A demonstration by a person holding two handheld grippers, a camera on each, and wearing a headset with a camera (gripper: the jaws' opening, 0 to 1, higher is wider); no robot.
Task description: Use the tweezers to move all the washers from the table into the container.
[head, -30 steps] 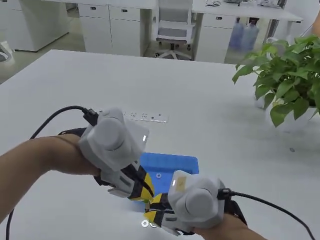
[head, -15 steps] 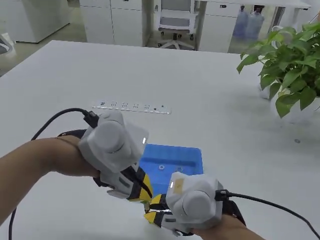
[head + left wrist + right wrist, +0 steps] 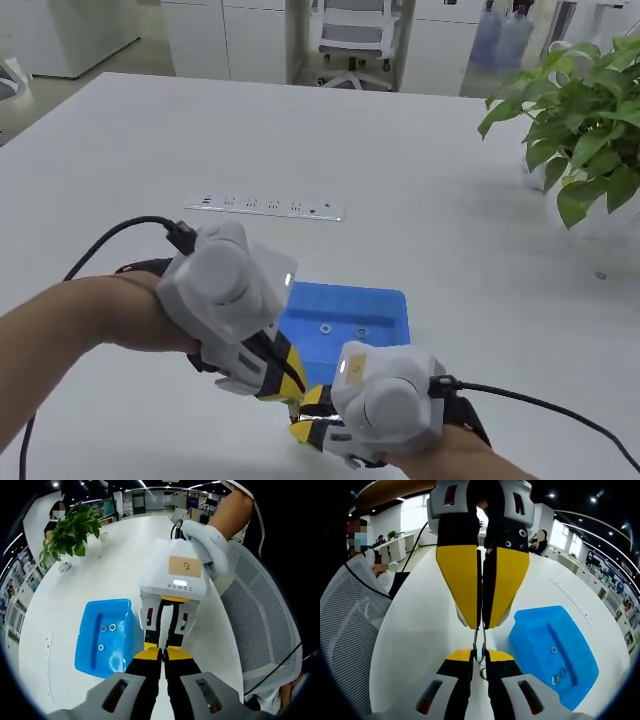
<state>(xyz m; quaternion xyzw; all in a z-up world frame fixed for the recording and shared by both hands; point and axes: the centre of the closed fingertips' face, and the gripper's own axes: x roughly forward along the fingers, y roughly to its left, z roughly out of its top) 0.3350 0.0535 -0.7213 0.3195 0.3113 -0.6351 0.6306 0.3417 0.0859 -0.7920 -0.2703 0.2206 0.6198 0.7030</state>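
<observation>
Moved: head camera only, slightly; left hand-held gripper (image 3: 162, 655) and right hand-held gripper (image 3: 480, 656) stay tip to tip.
Desk (image 3: 450, 250): white.
Container (image 3: 350, 294): blue, centre frame, three washers (image 3: 553, 650) inside.
Left hand-held gripper: pads clamped on tweezers (image 3: 479, 639).
Right hand-held gripper: jaws nearly closed around tweezer tips.
One washer (image 3: 483, 673): on desk between right jaws, lower centre, outside container.

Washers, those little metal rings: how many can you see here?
4. In the blue container: one washer, another beside it, a third apart. A fourth lies at the tips of the tweezers, outside the container. More may be hidden.
</observation>
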